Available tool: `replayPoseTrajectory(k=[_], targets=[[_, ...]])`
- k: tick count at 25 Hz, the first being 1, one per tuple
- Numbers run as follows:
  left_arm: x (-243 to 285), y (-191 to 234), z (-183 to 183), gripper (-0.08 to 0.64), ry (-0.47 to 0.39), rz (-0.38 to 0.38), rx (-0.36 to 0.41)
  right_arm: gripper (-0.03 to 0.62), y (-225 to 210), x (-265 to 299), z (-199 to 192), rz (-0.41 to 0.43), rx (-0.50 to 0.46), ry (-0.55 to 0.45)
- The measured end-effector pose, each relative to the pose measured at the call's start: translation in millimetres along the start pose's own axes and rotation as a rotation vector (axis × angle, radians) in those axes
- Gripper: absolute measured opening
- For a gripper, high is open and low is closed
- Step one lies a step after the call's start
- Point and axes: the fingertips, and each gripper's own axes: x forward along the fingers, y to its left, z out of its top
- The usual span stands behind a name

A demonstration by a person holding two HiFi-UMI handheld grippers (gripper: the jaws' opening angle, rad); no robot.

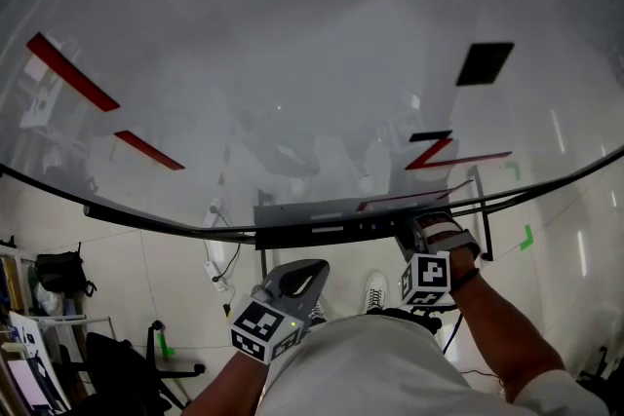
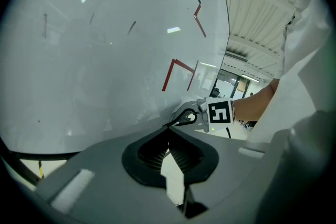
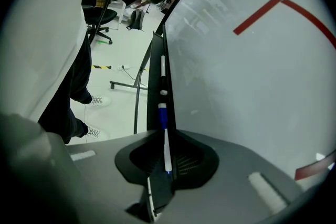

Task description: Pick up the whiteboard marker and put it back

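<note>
The whiteboard marker [image 3: 163, 114], white with a blue cap, lies along the dark tray [image 3: 154, 73] under the whiteboard [image 1: 292, 63]. My right gripper [image 3: 166, 138] is shut on the marker's white body, the blue cap pointing away from it. In the head view the right gripper [image 1: 419, 234] is at the tray's [image 1: 322, 214] right end; the marker itself is hidden there. My left gripper [image 1: 310, 270] hangs lower, below the tray and away from the board, shut with nothing in it [image 2: 169, 131]. The left gripper view shows the right gripper [image 2: 190, 116] against the board's edge.
A second white marker [image 3: 163, 68] lies further along the tray. Red lines [image 1: 73, 73] and a black rectangle [image 1: 485, 63] are on the board. An office chair [image 3: 100, 18] and the board's stand legs [image 3: 128, 84] are on the floor; shoes [image 1: 375, 290] are below me.
</note>
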Motion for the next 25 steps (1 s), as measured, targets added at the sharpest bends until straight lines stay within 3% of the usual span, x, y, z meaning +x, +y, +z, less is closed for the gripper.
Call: replayPoseTrajectory(k=[14,25], targets=[[-1,-5,1,0.017,0.000,-0.012,0.003,0.057,5,13,1,0.076,-0.083,0.038],[-2,-6,0,0.017,-0.002,-0.012,-0.003,0.031,11,20,-3,0.098,-0.134,0.060]])
